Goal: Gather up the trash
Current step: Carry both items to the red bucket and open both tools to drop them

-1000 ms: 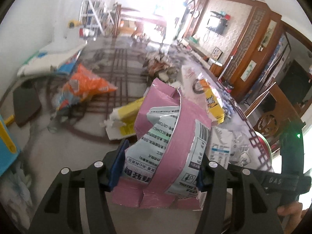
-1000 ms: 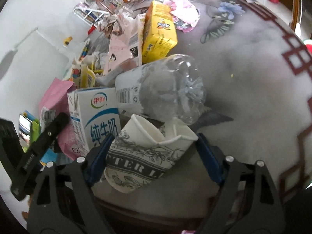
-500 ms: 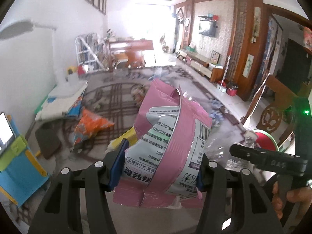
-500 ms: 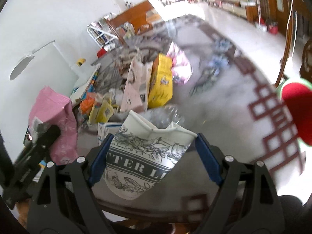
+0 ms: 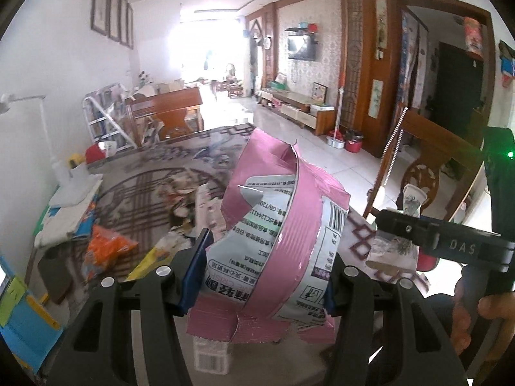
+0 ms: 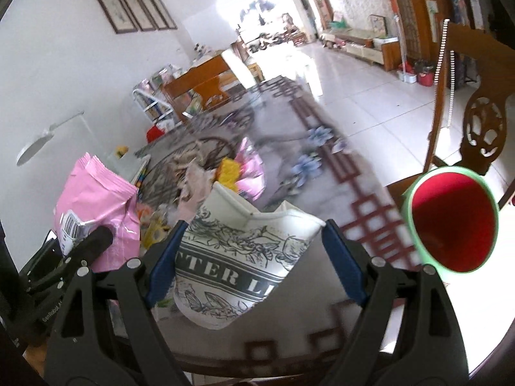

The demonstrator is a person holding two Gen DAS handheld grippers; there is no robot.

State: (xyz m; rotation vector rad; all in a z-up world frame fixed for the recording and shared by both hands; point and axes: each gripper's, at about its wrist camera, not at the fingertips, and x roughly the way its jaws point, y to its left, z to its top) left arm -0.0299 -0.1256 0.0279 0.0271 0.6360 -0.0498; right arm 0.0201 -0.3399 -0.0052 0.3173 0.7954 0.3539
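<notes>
- The left tongs (image 5: 267,267) are clamped across the middle of a crumpled pink snack bag (image 5: 276,225). The blue pads (image 5: 194,268) press in from both sides, so the limp foil cannot slide out while it is carried.
- The bag stands upright in the grip with its torn mouth at twelve o'clock. Gripped low like that, it would keep any crumbs inside, I judge.
- The right tongs (image 6: 254,263) stand fairly wide, yet they are closed on a squashed paper cup (image 6: 244,257). The cup's rim is buckled, which shows that the pads (image 6: 164,267) are squeezing it and not just flanking it.
- Both pieces of trash hang clear above the desk (image 6: 322,167), each in its own tongs, so two items travel in one trip.
- More litter lies heaped on the desk at about ten to eleven o'clock from the cup: a yellow packet (image 6: 230,170), pink wrappers (image 6: 251,173) and torn paper. It looks like there is plenty left to gather.
- A red bin with a green rim (image 6: 450,220) sits off the desk's edge at three o'clock from the cup, mouth open towards us. I take it to be the drop point, placed close so both hands can swing over it.
- From the left side, the right tongs and cup show at three o'clock of the bag, near but not touching.
</notes>
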